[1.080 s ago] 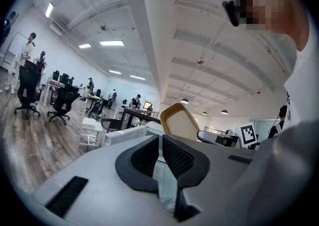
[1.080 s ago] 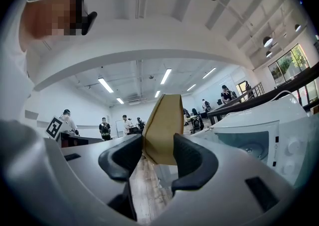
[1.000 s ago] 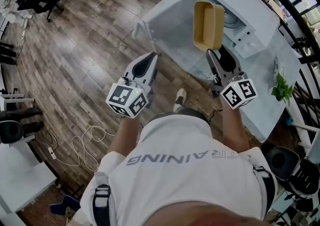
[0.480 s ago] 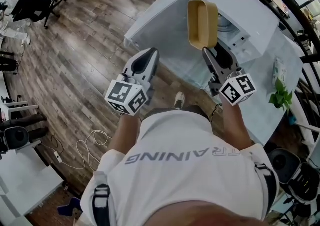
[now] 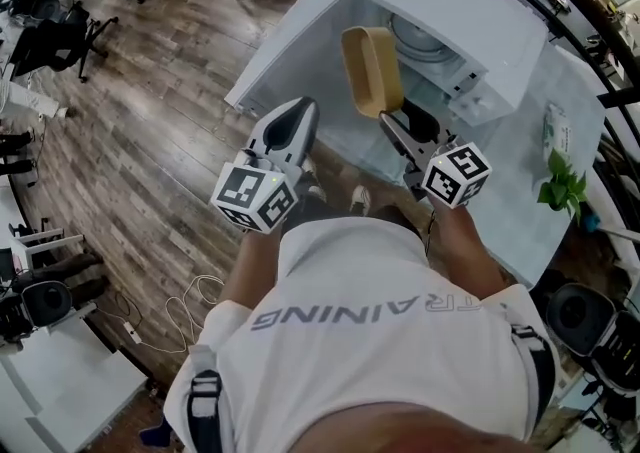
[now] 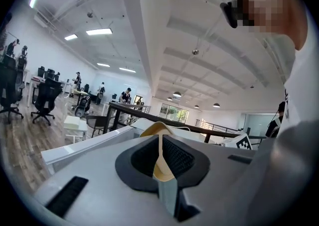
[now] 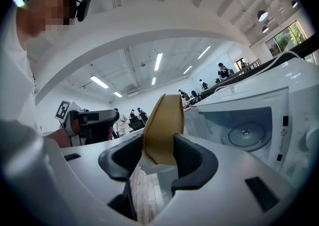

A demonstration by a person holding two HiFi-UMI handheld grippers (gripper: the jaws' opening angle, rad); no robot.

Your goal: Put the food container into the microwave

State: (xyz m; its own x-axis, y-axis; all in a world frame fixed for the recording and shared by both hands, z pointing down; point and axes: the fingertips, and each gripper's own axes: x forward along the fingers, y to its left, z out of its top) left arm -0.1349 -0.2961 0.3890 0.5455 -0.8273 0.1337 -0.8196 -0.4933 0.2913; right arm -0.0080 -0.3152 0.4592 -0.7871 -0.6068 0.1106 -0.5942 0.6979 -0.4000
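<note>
- The container (image 5: pixel 372 71) hangs in the air, pinched at its near end by the right gripper (image 5: pixel 392 119).
- It is off the table (image 5: pixel 585 91), just in front of the microwave (image 5: pixel 470 1) mouth.
- It is tipped up on its side rather than lying flat. Its long axis runs on from the fingers (image 7: pixel 192 157) toward the cavity, far end leading.
- In the right gripper view, the fingers clamp the tan wall from both sides, with the container rising narrow and upright between them.
- The door (image 5: pixel 290 51) stands swung wide to the left of the mouth. The container sits between this door and the cavity, close to neither edge.
- The cavity is open, with the round turntable (image 5: pixel 420 36) bare on its floor. The mouth looks wider than the container's narrow side.
- The left gripper (image 5: pixel 300 111) is level with the right one, over the door's lower edge and well apart from the container.
- Its fingers are pressed together at the tips with nothing held; only a sliver of the container beyond shows through the slit.
- The microwave sits at the table's near left corner, and the door overhangs the wooden floor (image 5: pixel 150 121).
- A small plant (image 5: pixel 565 186) stands at the table's right edge, well clear of the mouth.
</note>
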